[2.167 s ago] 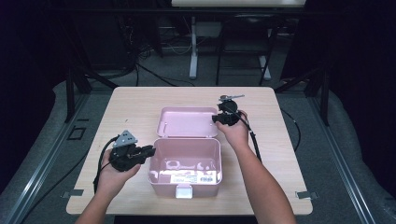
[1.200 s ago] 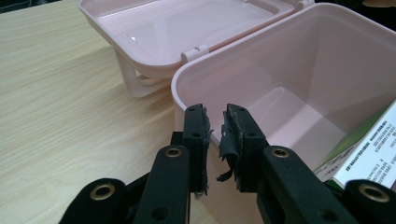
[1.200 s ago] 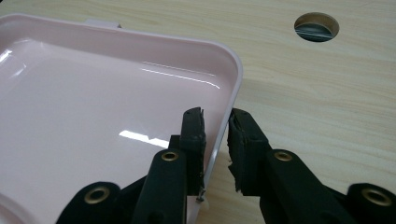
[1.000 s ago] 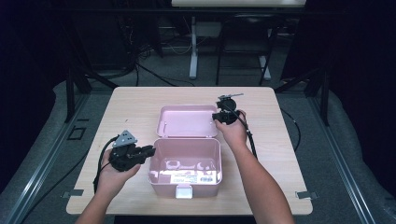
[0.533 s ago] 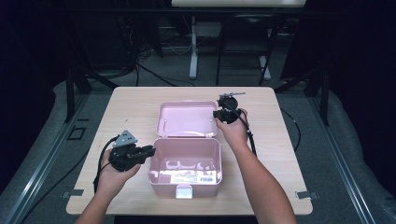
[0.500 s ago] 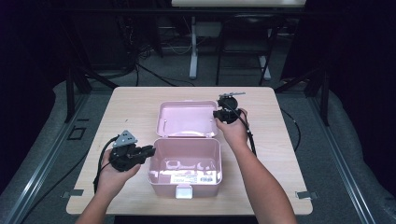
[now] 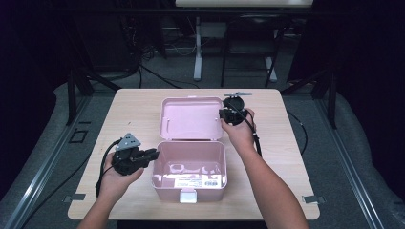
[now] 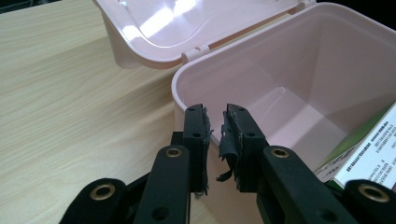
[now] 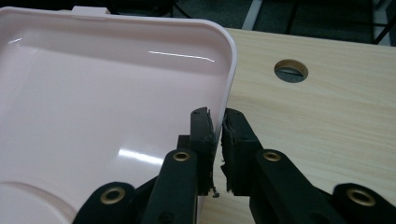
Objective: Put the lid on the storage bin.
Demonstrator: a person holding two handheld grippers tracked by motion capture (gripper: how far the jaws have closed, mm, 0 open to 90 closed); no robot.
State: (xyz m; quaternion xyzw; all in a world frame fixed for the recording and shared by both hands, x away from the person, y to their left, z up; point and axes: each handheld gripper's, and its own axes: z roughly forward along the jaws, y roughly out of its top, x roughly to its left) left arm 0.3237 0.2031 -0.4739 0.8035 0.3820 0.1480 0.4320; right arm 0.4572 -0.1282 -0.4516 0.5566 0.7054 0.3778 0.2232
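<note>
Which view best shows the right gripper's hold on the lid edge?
The right gripper view: the right gripper has its jaws straddling the side rim of the pink lid, closing on it. The high view shows it small at the lid's right edge. The left gripper view shows the lid's hinge side.

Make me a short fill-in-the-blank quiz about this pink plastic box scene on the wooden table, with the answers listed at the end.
1. The right gripper pinches the edge of the pink plastic box's hinged ____.
2. The left gripper clamps the side wall of the pink plastic box, whose colour is ____.
3. The box stands on a light ____ table.
4. Beyond the lid, the tabletop has a round ____.

Missing words: lid; pink; wooden; hole
</note>
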